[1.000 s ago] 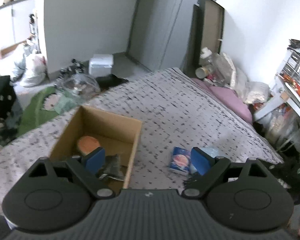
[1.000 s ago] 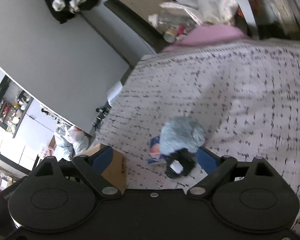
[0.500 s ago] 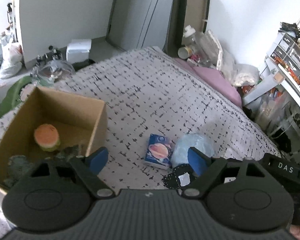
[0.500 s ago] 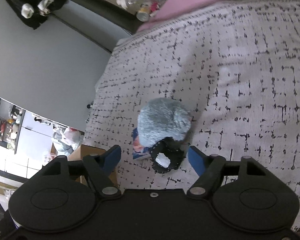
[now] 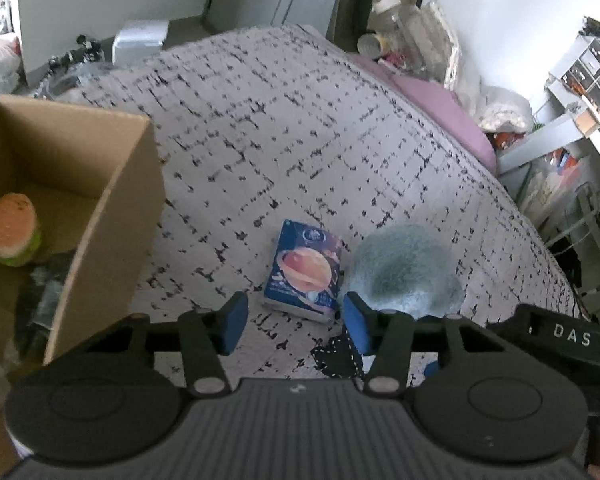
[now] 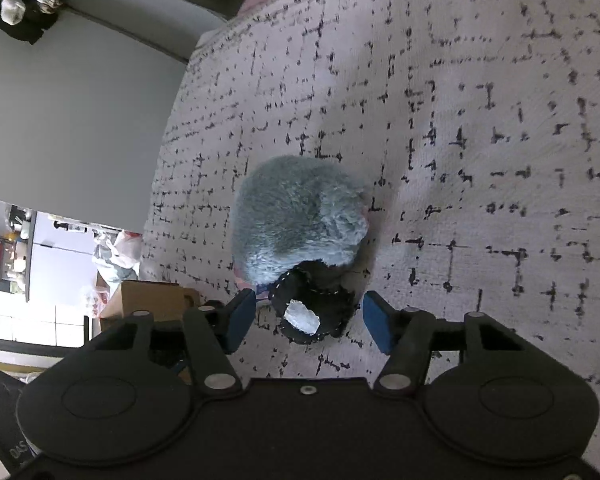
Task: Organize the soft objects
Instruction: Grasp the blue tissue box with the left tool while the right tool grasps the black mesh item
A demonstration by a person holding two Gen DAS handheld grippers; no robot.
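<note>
A blue tissue pack (image 5: pixel 305 270) with an orange planet print lies on the patterned bedspread (image 5: pixel 284 152). My left gripper (image 5: pixel 296 322) hovers just short of it, jaws closing, pads clear of it. Beside the pack sits a fluffy grey-blue plush (image 5: pixel 404 270) with a black stitched part (image 6: pixel 312 312) bearing a white tag. My right gripper (image 6: pixel 309 319) straddles that black part, jaws closing, pads apart from it. A cardboard box (image 5: pixel 116 200) at the left holds a burger-shaped plush (image 5: pixel 14 228) and dark soft items.
The box (image 6: pixel 152 300) shows small beyond my right gripper. A pink pillow (image 5: pixel 440 116) and clutter line the bed's far right edge. Shelves and bags stand off the bed. The right gripper's body (image 5: pixel 560 340) is at the left view's right edge.
Both grippers have dropped toward the bed and narrowed their jaws. The left view swung from the box to the tissue pack. The plush and its black part now sit much closer to the right gripper.
</note>
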